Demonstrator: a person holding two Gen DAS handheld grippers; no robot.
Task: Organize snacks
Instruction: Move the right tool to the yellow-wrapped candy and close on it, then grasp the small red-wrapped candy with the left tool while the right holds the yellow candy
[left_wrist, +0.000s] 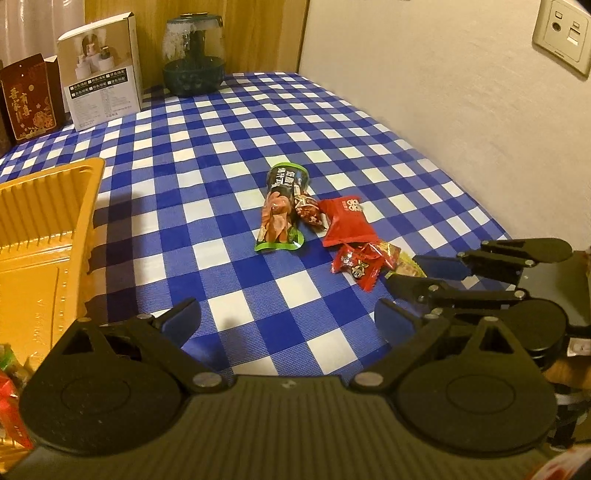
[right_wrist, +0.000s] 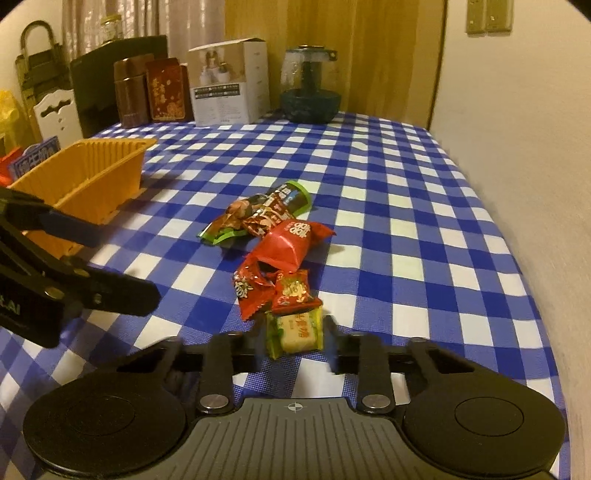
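The snack packets (right_wrist: 273, 254) lie in a loose line on the middle of the surface (right_wrist: 424, 206), running from the centre toward the near edge; the basket (right_wrist: 85, 181) stands well apart at the left edge; along the far edge stand two tins (right_wrist: 151, 90), a carton (right_wrist: 229, 81) right of them, and a jar (right_wrist: 310, 85) nearest the far right corner.

A table covered with a blue and white checked cloth (right_wrist: 406, 192) carries a ribbed orange plastic tray (right_wrist: 92, 173) at the left, a group of small wrapped snacks (right_wrist: 280, 236) in the middle, and boxes (right_wrist: 229, 81) and a dark glass jar (right_wrist: 310, 85) at the far edge.
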